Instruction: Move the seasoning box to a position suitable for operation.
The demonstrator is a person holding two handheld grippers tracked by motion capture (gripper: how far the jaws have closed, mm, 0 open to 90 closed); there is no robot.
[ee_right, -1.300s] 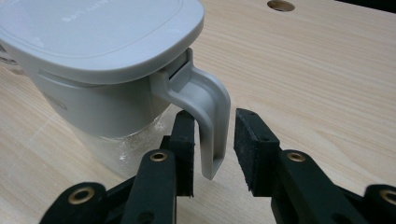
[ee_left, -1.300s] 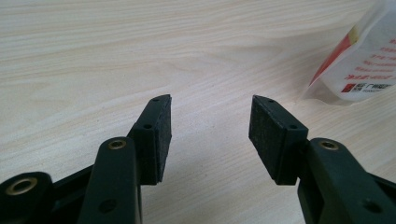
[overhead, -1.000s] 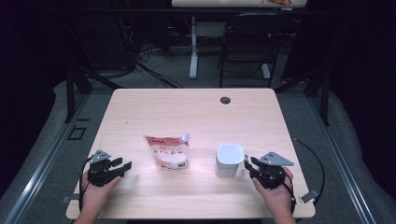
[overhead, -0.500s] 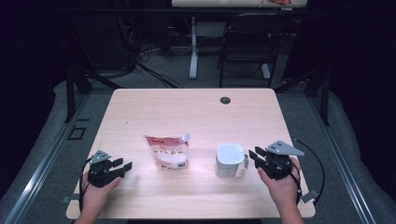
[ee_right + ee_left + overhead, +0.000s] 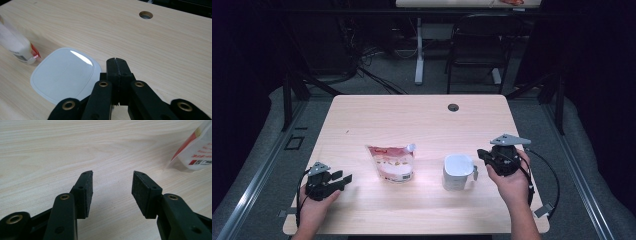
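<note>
1. High view: one white container [image 5: 458, 171] and one pouch [image 5: 391, 162], perhaps refill, on one table [image 5: 412, 115].
2. Right gripper [image 5: 480, 154], jaws just pressed together, empty, just beside the container.
3. Left gripper [image 5: 346, 178] apart, empty.

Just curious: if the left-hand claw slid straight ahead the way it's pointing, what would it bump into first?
Probably the white-and-red pouch. The left claw points toward it across bare table. In the left gripper view the pouch lies right of its line, so it might only graze it.
</note>
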